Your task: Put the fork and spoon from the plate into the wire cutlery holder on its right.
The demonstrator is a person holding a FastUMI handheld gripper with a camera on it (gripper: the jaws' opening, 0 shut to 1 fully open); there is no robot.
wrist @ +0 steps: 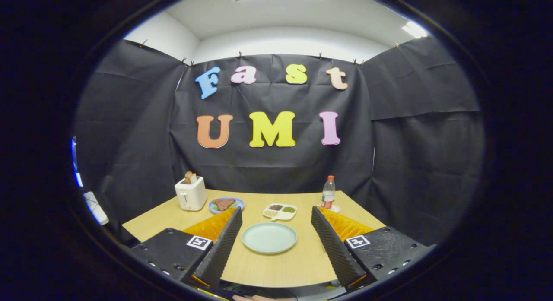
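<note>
well, my jaws (273, 245) stand wide apart and hold nothing; both fingers (224, 245) hang above the near part of the desk (276, 266) with bare wood between them, touching no object as far as i can tell.

just ahead, between the fingertips, sits the plate (269, 237), pale green and round. i see no fork or spoon on it; its face looks bare from here. i cannot make out a wire holder to its right either; the right finger covers that side of the desk, so it may sit behind it.

beyond the plate lies a small divided tray (280, 211), a blue dish of food (226, 204) to its left, and a toaster (190, 193) further left. a bottle (328, 192) stands at the far right.

my judgement: either the cutlery is already moved and the job is done, or it has not been laid out; i cannot say which.
</note>
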